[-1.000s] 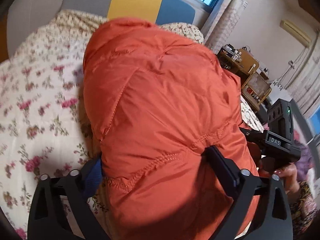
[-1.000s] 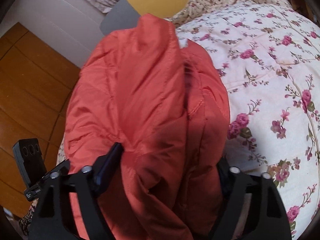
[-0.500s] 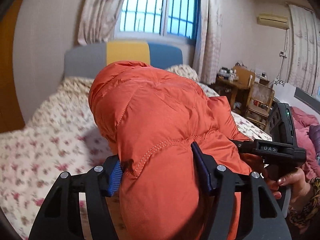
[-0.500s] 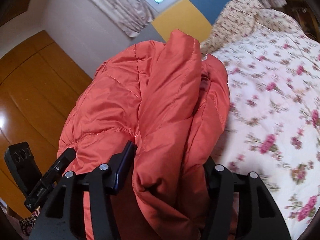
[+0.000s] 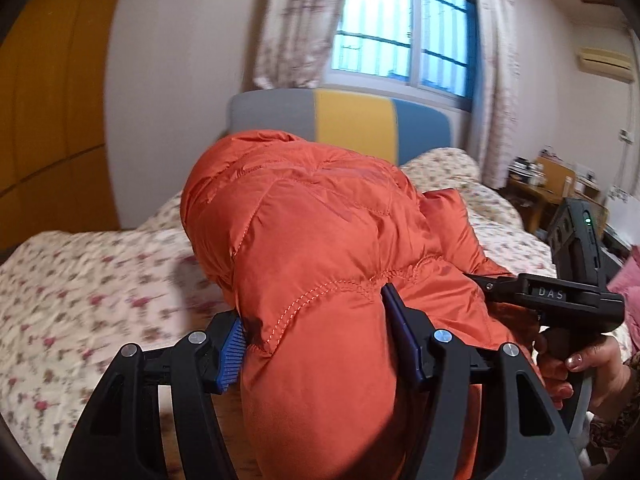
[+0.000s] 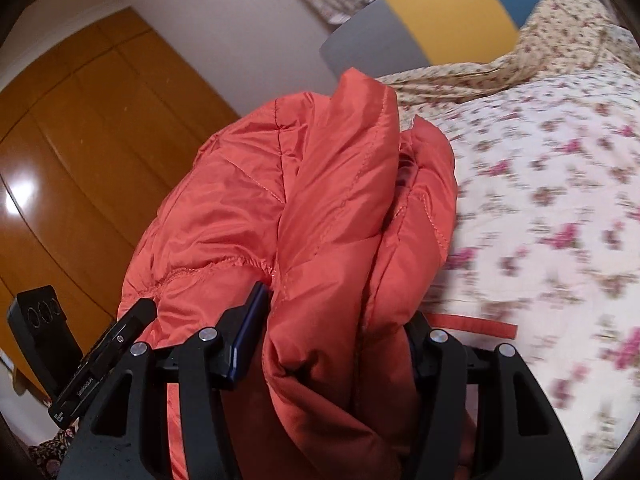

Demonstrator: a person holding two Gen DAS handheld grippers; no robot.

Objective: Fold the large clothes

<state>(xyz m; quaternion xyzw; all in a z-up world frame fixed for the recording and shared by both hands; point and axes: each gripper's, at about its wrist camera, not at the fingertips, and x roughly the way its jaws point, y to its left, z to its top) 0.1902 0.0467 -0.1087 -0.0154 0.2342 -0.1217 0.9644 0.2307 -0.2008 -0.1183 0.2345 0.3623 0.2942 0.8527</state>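
Raised since the earlier frame: both claws, camera view now level with the headboard. Left claw (image 5: 316,332) and right claw (image 6: 332,340) each clamped on the orange padded jacket (image 5: 320,240), bunched at frame centre above the floral bed (image 5: 80,280). Advice: keep the grips level, lower evenly.

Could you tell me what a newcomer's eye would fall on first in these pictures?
The puffy orange jacket fills the middle of both views, bunched up and clamped between the fingers of the left gripper and of the right gripper above the bed. Behind it lie the flowered bedspread and a grey, yellow and blue headboard under the window.
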